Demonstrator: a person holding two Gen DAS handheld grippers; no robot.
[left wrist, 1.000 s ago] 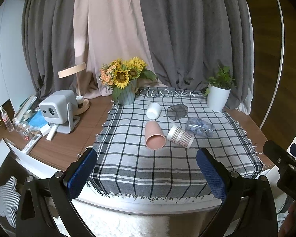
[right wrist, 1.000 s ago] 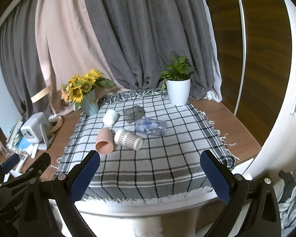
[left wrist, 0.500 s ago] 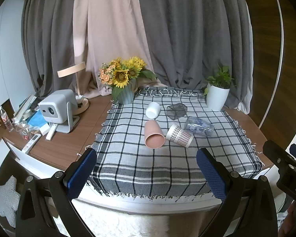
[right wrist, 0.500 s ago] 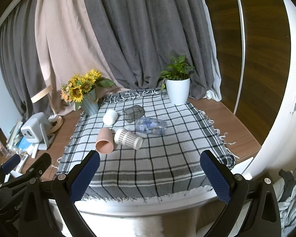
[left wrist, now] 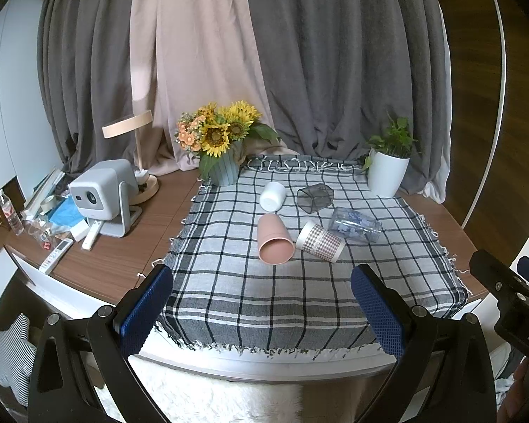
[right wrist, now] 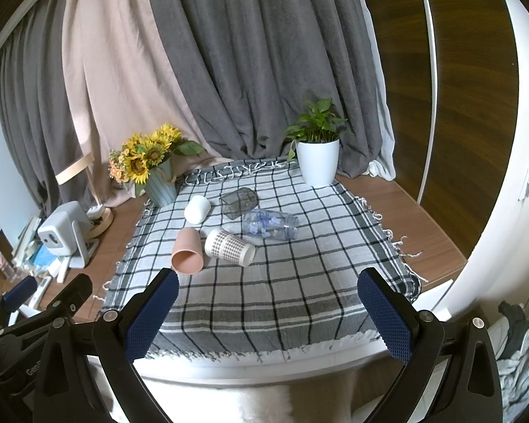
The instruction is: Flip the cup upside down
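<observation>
Several cups lie on their sides in the middle of a checked cloth [left wrist: 250, 303]: a pink cup [left wrist: 274, 239] [right wrist: 188, 252], a checkered paper cup [left wrist: 320, 241] [right wrist: 229, 246], a white cup [left wrist: 272, 195] [right wrist: 197, 209], a dark clear cup [left wrist: 315, 198] [right wrist: 238, 202] and a clear printed cup [left wrist: 356, 225] [right wrist: 269, 224]. My left gripper [left wrist: 262, 312] is open and empty, above the table's near edge. My right gripper [right wrist: 268, 313] is open and empty, also at the near edge. Both are well short of the cups.
A sunflower vase [left wrist: 223, 165] stands at the cloth's back left, a white potted plant [left wrist: 387, 172] at the back right. A projector [left wrist: 102, 195], a lamp [left wrist: 130, 130] and clutter sit on the wooden table to the left. Curtains hang behind.
Both views shift very slightly; the cups have not moved and both grippers stay open.
</observation>
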